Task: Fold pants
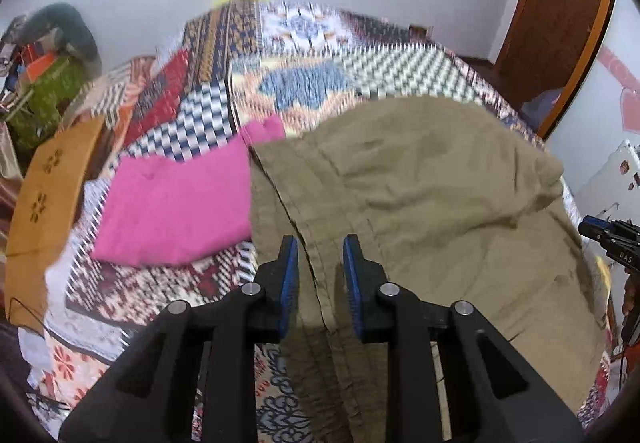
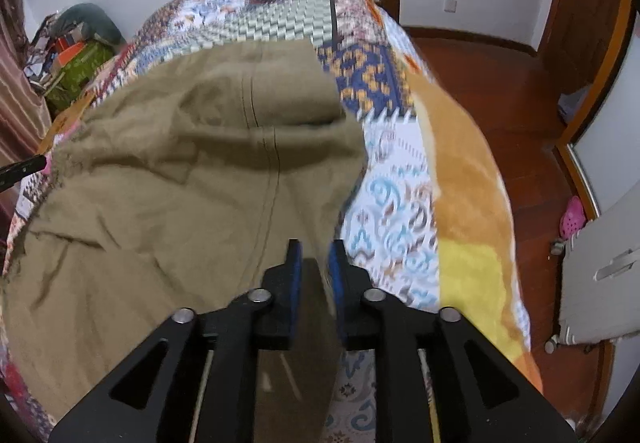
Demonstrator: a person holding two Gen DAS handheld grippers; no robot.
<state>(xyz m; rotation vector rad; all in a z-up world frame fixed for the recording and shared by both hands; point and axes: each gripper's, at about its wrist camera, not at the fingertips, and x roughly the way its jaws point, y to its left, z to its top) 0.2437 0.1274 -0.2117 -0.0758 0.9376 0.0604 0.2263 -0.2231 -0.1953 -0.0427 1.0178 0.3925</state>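
Olive-khaki pants lie bunched on a patterned bedspread; they also fill the left half of the right wrist view. My left gripper has its blue-padded jaws a little apart with a seamed edge of the pants running between them. My right gripper has its jaws narrowly apart with pants cloth between them near the pants' right edge. The right gripper's tip shows at the far right of the left wrist view. Whether either pair of pads presses the cloth is unclear.
A folded pink garment lies left of the pants. An orange-brown cloth hangs at the bed's left edge. Clutter is piled beyond. An orange-yellow blanket drapes the bed's right side above a wooden floor.
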